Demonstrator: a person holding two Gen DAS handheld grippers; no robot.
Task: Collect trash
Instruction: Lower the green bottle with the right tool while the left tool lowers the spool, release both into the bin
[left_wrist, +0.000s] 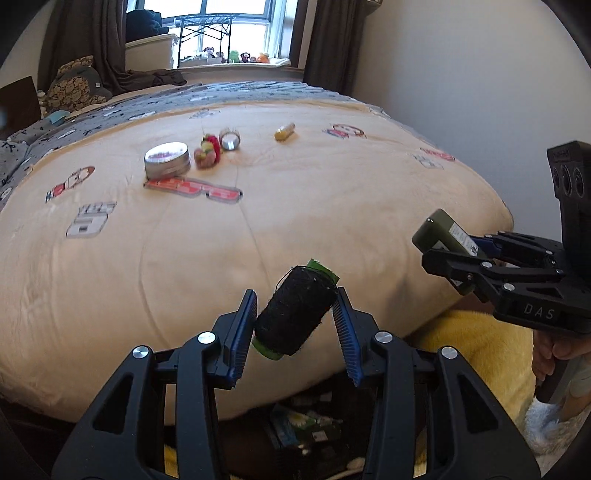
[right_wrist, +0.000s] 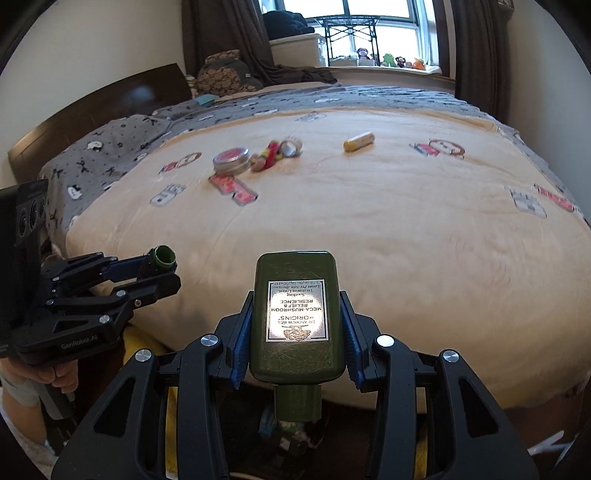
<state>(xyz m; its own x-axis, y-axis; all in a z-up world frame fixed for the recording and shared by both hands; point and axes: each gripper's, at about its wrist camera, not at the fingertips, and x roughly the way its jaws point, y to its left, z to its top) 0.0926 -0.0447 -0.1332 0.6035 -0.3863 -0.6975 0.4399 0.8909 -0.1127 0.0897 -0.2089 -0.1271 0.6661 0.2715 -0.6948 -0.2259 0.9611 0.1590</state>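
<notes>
On the bed (right_wrist: 369, 229), toward the far side, a round tin (right_wrist: 231, 160) lies leftmost; just right of it sits a small toy (right_wrist: 265, 157), then a metal ring (right_wrist: 291, 146) touching the toy. A small tube (right_wrist: 359, 142) lies apart, further right. At the near edge of the bed, the left tool (left_wrist: 293, 319) holds a spool (left_wrist: 293, 314) between its fingers, and to its right the right tool (right_wrist: 295, 332) holds a bottle (right_wrist: 297, 317), cap toward the camera. Beyond the bed, figurines (right_wrist: 391, 60) stand on the windowsill (right_wrist: 388, 68).
</notes>
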